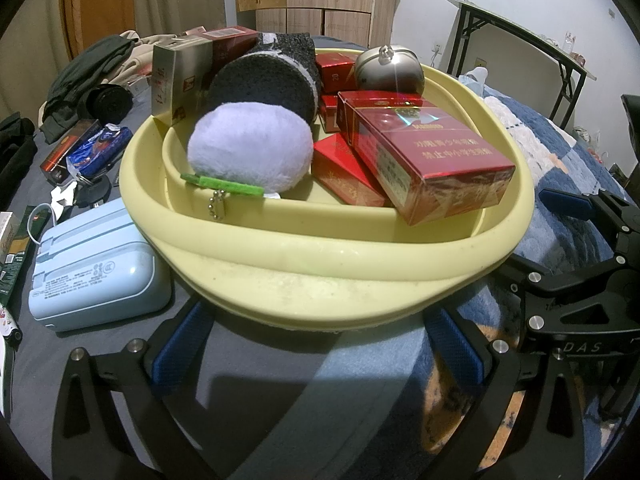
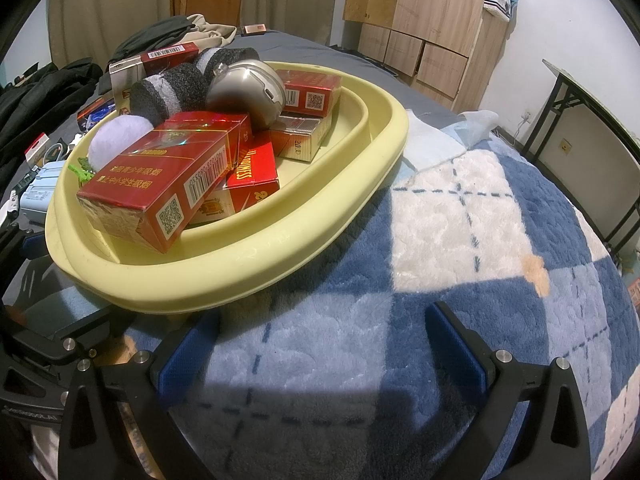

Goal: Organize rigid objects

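Facing the yellow basin (image 1: 320,256) of cigarette packs on the bed, my left gripper (image 1: 316,340) sits nearest, fingers spread and empty, rim at twelve o'clock; my right gripper (image 2: 320,344), also spread, has it at ten.

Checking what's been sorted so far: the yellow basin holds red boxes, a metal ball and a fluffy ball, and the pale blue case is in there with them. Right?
Not quite. The pale blue case lies outside the yellow basin, beside it on the bed, as the left wrist view shows. The red boxes, metal ball and fluffy ball are in the basin.
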Action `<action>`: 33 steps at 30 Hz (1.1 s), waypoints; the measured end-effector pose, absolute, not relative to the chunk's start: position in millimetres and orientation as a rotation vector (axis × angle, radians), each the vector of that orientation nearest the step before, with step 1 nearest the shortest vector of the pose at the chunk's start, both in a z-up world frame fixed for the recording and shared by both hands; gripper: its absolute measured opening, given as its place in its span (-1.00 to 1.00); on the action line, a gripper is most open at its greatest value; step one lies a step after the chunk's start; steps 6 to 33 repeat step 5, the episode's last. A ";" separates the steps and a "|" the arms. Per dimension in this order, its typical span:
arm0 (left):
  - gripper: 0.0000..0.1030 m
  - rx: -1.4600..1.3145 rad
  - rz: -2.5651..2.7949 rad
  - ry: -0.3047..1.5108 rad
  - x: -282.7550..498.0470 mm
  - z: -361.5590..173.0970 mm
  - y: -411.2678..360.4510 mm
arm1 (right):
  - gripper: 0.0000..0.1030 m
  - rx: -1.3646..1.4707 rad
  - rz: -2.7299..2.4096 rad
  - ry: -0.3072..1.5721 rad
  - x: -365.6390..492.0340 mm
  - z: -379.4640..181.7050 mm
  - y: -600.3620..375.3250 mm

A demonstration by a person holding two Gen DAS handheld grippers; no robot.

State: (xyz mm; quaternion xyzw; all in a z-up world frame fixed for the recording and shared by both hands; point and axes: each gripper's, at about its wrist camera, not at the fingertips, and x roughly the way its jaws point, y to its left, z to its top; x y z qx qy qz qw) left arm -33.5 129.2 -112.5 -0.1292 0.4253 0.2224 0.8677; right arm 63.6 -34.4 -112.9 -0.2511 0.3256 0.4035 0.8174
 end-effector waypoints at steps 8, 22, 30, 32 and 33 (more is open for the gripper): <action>1.00 -0.270 0.464 0.890 -33.4 -111.9 130.8 | 0.99 -0.535 0.860 0.694 63.6 -112.9 -34.4; 1.00 -0.270 0.464 0.890 -33.4 -111.9 130.8 | 0.99 -0.535 0.860 0.694 63.6 -112.9 -34.4; 1.00 -0.270 0.464 0.890 -33.4 -111.9 130.8 | 0.99 -0.535 0.860 0.694 63.6 -112.9 -34.4; 1.00 -0.270 0.464 0.890 -33.4 -111.9 130.8 | 0.99 -0.535 0.860 0.694 63.6 -112.9 -34.4; 1.00 -0.270 0.464 0.890 -33.4 -111.9 130.8 | 0.99 -0.535 0.860 0.694 63.6 -112.9 -34.4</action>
